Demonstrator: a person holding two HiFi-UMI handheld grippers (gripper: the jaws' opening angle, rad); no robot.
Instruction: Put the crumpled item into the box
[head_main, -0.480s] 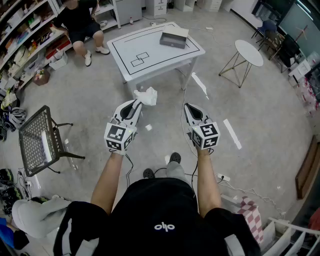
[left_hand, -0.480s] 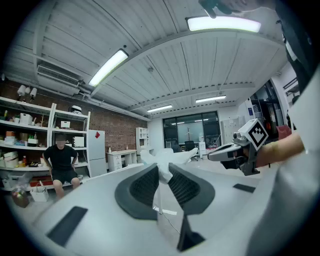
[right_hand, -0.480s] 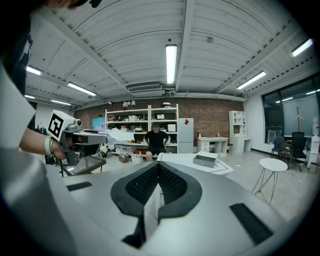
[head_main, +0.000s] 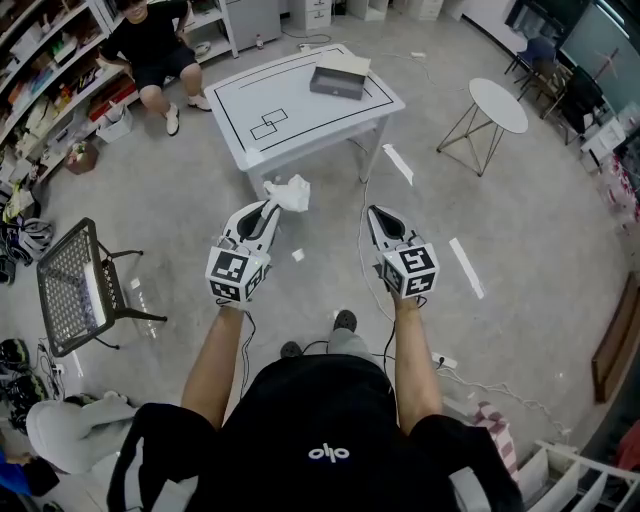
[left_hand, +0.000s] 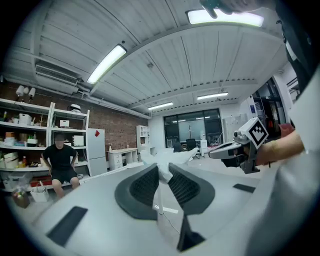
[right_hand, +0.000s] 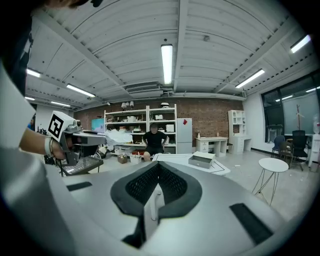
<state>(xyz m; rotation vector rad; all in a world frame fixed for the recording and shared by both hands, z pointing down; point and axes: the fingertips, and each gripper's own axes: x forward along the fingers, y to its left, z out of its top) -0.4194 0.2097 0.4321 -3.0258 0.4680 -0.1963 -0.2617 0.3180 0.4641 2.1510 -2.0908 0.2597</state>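
Crumpled item (head_main: 292, 193), white and paper-like, is clamped at the tips of the left gripper (head_main: 272, 207). In the left gripper view the pads are seen pressed on its lower part, with the rest bunched up above and beyond the jaws. It is held in the air over the grey floor, just short of the near corner of the white table (head_main: 300, 115). Box (head_main: 338, 78), grey and shallow, is seen on the far right part of that table, well apart from the item. Black rectangle outlines are marked on the tabletop. Right gripper (head_main: 376, 213) is held beside the left one, apart from it. Its jaws are closed together with nothing between them, as shown in the right gripper view. Both grippers are pointed toward the table. A round white side table (head_main: 498, 105) is seen to the right, a mesh chair (head_main: 72, 285) to the left, and a seated person (head_main: 152, 45) by the shelves at far left.
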